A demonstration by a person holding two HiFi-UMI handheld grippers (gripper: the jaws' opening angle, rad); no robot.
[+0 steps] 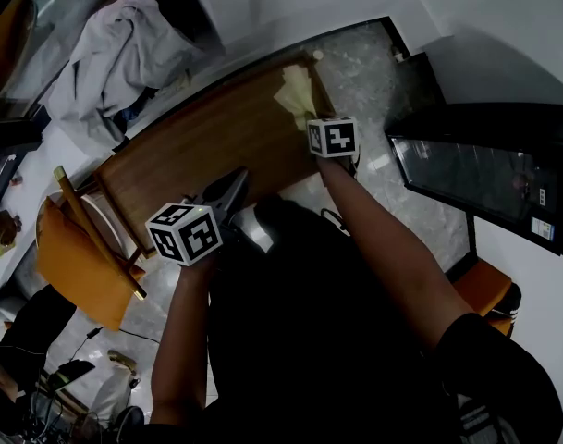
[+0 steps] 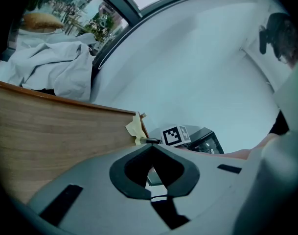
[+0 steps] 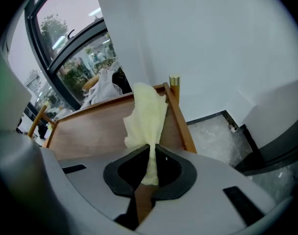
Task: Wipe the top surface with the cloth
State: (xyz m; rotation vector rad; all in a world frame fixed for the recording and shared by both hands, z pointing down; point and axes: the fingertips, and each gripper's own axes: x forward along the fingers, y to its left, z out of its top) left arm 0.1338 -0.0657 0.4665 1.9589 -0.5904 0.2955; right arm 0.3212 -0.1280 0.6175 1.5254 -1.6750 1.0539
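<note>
Since the right tongs [image 3: 151, 151] are clamped on just a thin fold of the yellow cloth [image 3: 146, 109], bunched at the far right edge of the wooden counter [image 3: 95, 131], I reckon a hard drag could yank it loose or snag it on the raised rim [image 3: 180, 121]. The left tongs [image 2: 151, 153] are closed on nothing, hovering by the near edge.
</note>
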